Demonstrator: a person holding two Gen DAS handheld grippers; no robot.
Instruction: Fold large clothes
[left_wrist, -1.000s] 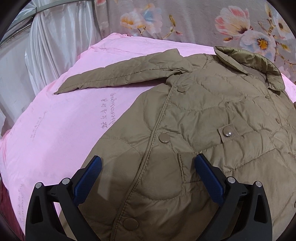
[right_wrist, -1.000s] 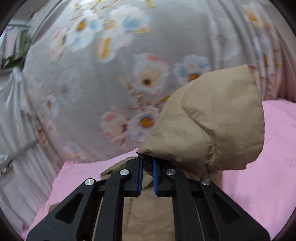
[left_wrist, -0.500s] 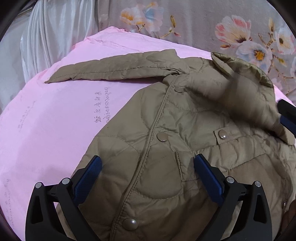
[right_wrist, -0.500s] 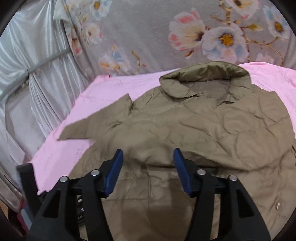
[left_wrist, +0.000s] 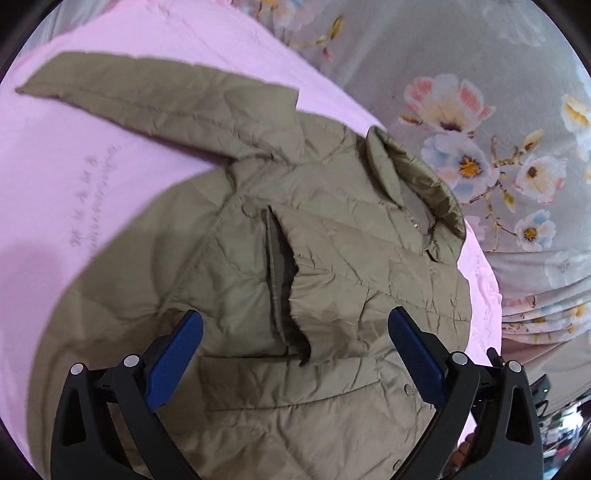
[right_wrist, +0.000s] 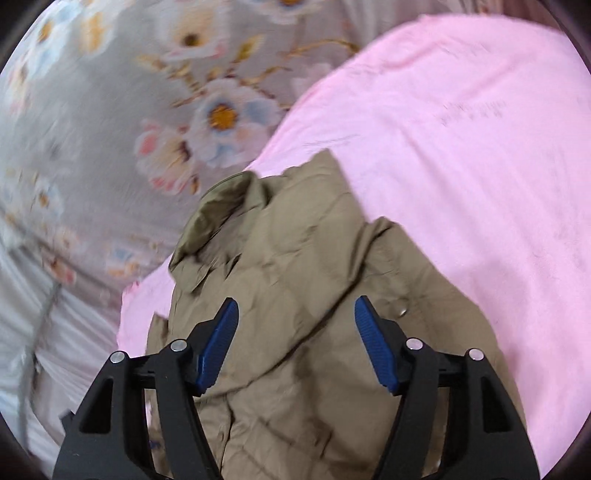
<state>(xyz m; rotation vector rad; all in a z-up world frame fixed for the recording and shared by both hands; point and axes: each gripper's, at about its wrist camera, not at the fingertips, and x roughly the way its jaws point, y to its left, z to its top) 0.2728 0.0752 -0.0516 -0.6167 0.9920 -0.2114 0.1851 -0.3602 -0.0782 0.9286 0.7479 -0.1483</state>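
Jacket lies on the pink bed, one sleeve folded across its chest.

The jacket (left_wrist: 229, 280) has its far-left sleeve (left_wrist: 147, 103) stretched out; the left gripper (left_wrist: 295, 354) hovers wide, empty, and the right gripper (right_wrist: 297, 343), its jaws just opened, is empty too.

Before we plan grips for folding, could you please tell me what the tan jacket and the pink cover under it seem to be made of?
Tan jacket: apparently a thin, smooth synthetic shell, lightly padded; stitched quilting lines, fine crinkles, a faint sheen and snap buttons suggest this. Pink cover: soft, matte woven cloth, perhaps cotton, with faint printed lettering; the fibre cannot be confirmed.
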